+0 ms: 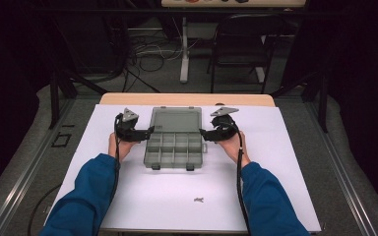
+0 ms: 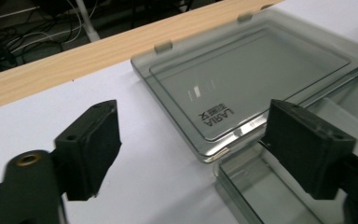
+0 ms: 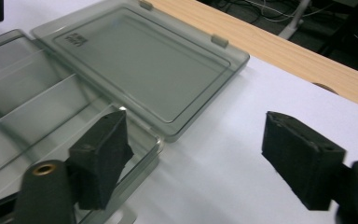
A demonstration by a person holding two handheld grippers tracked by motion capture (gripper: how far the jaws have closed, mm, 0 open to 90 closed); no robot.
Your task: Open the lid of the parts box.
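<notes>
Since the smoky-grey compartment box (image 1: 174, 142) lies fully open on the white sheet (image 1: 128, 196), lid (image 1: 175, 119) flat behind the tray, it's prob. light, stiff, thin-walled hard plastic: smooth, a bit slippery, could crack if squeezed hard. Best hold, I'd judge: the tray's side rims near the hinge line, one side per gripper, or the front edge by the two latches. Tray has straight dividers w/ rectangular cells, apparently empty; lid is glossy, translucent, w/ rounded corners, a small printed logo and two tabs on its far edge.

Left gripper (image 1: 147, 132) sits just left of the box, jaws spread wide, one pad over the tray's corner, nothing pinched. Right gripper (image 1: 203, 133) just right of the box, jaws also spread, gripping nothing. Pads look matte black, blocky.

Small metal bit (image 1: 199, 199) lies well in front of the box. Wooden table edge (image 1: 187, 99) runs behind it.
</notes>
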